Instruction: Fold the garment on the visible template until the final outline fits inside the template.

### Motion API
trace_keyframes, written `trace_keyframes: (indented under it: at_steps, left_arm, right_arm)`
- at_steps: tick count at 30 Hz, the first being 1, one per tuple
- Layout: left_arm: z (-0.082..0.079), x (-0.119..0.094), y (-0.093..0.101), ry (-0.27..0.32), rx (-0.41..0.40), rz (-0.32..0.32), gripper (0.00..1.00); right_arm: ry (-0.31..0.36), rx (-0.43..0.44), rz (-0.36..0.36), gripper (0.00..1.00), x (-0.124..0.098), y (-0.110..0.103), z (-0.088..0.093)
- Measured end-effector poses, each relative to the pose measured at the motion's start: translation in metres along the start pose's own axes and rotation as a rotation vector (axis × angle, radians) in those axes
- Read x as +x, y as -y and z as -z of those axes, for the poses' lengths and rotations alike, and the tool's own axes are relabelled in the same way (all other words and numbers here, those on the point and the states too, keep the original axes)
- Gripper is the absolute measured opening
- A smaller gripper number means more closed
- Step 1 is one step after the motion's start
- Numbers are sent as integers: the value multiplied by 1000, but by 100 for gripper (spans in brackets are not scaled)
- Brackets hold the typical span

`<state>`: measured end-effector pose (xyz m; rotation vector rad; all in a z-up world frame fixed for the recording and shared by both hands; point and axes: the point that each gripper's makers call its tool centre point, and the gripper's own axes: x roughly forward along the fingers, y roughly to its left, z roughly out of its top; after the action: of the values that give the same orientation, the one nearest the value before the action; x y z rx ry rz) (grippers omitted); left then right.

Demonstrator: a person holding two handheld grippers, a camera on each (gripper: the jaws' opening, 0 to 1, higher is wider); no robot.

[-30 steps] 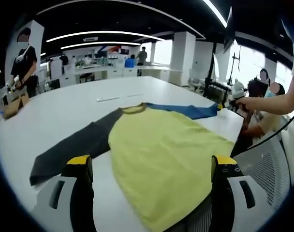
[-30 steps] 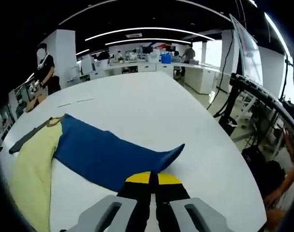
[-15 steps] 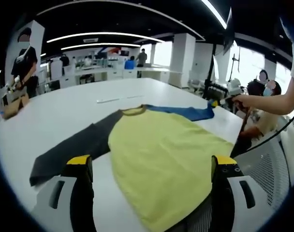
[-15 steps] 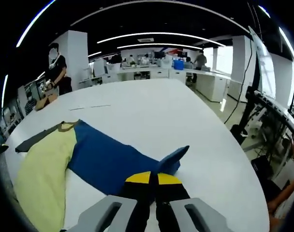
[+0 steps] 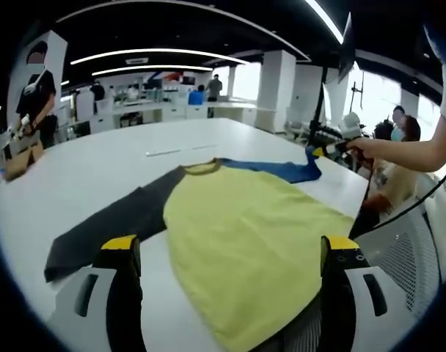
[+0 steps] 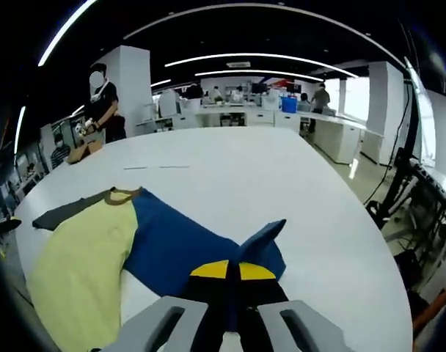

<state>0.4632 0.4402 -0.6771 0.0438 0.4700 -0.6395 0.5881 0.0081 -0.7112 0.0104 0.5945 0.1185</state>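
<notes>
A long-sleeved shirt lies flat on the white table [image 5: 98, 165]: yellow body [image 5: 245, 235], dark grey sleeve [image 5: 113, 224], blue sleeve [image 5: 271, 169]. My left gripper [image 5: 230, 264] stands open over the shirt's hem, with nothing between its fingers. My right gripper [image 6: 232, 273] is shut on the blue sleeve [image 6: 179, 242] at its cuff, which is lifted and bent over towards the body. From the left gripper view, the right gripper [image 5: 318, 152] holds that cuff up at the far right. The yellow body [image 6: 80, 271] and grey sleeve [image 6: 65, 213] lie beyond.
Thin marks [image 5: 180, 149] lie on the table past the collar. A person [image 5: 34, 95] stands at the table's far left beside a brown box [image 5: 21, 161]. A mesh chair [image 5: 406, 257] and seated people are off the right edge.
My right gripper has lifted the blue sleeve's cuff off the table and carried it inwards towards the shirt's body. The left gripper has not moved.
</notes>
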Motion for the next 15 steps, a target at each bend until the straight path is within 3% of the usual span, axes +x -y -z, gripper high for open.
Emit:
trace_keyframes:
  at_steps: [15]
  left_arm:
    - [-5,-1,7,5,6,8,99]
  right_arm:
    - [-2,-56,-77,0,12,-35,-15]
